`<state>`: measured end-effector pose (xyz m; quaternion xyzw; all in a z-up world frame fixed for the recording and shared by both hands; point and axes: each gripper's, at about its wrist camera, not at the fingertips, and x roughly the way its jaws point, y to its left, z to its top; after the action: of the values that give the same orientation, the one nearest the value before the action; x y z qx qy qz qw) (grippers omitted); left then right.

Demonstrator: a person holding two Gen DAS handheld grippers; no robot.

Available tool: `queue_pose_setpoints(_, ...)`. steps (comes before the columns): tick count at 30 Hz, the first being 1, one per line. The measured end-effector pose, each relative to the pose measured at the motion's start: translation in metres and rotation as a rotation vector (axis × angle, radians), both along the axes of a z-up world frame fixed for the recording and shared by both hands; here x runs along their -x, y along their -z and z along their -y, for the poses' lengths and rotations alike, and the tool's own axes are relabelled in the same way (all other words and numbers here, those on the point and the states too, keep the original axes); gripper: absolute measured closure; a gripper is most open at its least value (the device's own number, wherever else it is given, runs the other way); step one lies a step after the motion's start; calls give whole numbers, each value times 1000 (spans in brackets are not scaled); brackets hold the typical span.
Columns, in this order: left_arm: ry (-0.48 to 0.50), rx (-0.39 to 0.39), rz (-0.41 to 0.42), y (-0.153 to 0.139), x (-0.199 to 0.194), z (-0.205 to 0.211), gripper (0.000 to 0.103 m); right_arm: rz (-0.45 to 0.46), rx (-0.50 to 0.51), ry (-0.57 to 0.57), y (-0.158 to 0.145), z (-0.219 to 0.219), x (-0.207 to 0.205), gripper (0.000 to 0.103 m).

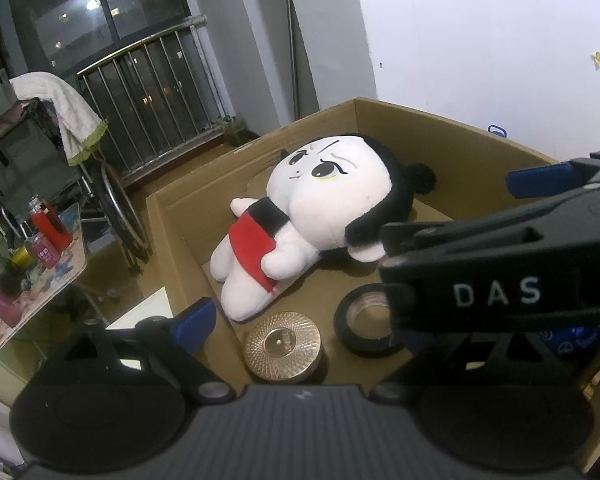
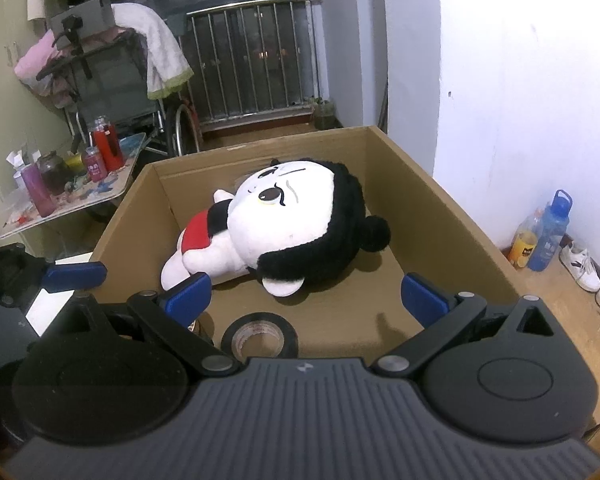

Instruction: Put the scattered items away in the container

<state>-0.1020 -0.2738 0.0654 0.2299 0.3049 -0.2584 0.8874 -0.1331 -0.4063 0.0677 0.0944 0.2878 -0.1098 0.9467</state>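
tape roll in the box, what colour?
Black tape roll, pale inner core; clearest in the left wrist view.

Two handheld grippers fill the lower part of each wrist view. The left gripper point(image 1: 352, 248) has a dark grey ribbed housing bearing a small pale logo, flanked by two round matte black discs. Black link arms rise from silver round-headed pivot screws and end in blue rectangular finger pads point(image 1: 194, 324). Across the right of the left wrist view lies a black arm of the other tool, printed with white capital letters "DAS". The right gripper point(image 2: 306, 296) has the same build: ribbed grey body, black discs with a raised circle, silver screws, triangular cut-outs in the black arms, and blue pads point(image 2: 424, 298).
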Motion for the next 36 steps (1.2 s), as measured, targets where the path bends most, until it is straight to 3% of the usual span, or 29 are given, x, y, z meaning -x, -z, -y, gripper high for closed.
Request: queue_pose_setpoints(36,3,15,-9,1,0,-3,8,22,-16,-5,0,1,3,1)
